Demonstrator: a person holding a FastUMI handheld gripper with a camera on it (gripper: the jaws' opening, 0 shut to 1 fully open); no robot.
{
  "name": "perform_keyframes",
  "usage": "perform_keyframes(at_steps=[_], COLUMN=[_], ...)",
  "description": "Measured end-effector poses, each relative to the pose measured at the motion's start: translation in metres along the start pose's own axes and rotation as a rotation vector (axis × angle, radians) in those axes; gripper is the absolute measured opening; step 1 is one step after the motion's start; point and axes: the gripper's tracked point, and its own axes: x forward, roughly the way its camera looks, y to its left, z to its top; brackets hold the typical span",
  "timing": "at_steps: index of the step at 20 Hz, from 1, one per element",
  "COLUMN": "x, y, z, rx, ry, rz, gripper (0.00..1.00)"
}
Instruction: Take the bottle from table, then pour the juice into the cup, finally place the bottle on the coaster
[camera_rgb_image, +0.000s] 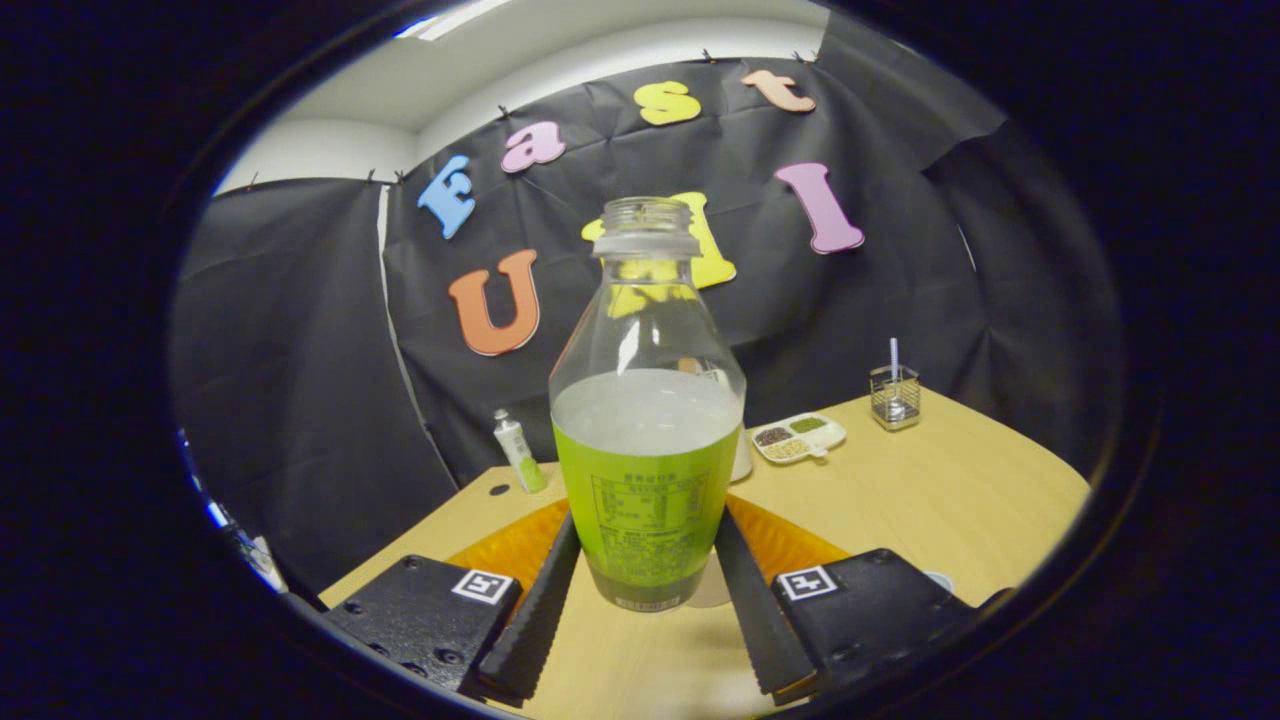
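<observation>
Clear plastic is clamped by the gripper (646, 560), both fingers pressed on the lower labelled body of the bottle (646, 440), held upright just above the bench (930, 500). Uncapped and half full, it is judged light, slippery and easily spilled.

The bottle (646, 420) stands upright between the gripper (645, 610) fingers, on the table (960, 500). Behind it — a small tube (519, 452) to its left, a divided dish (798, 437) and a wire holder (894, 396) near the far right edge.
</observation>
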Motion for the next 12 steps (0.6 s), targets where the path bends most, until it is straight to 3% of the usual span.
perform_keyframes(at_steps=[12], x=[0.119], y=[-0.044], z=[-0.067], rx=[-0.062], ry=[0.096], rz=[-0.175], gripper=[0.82])
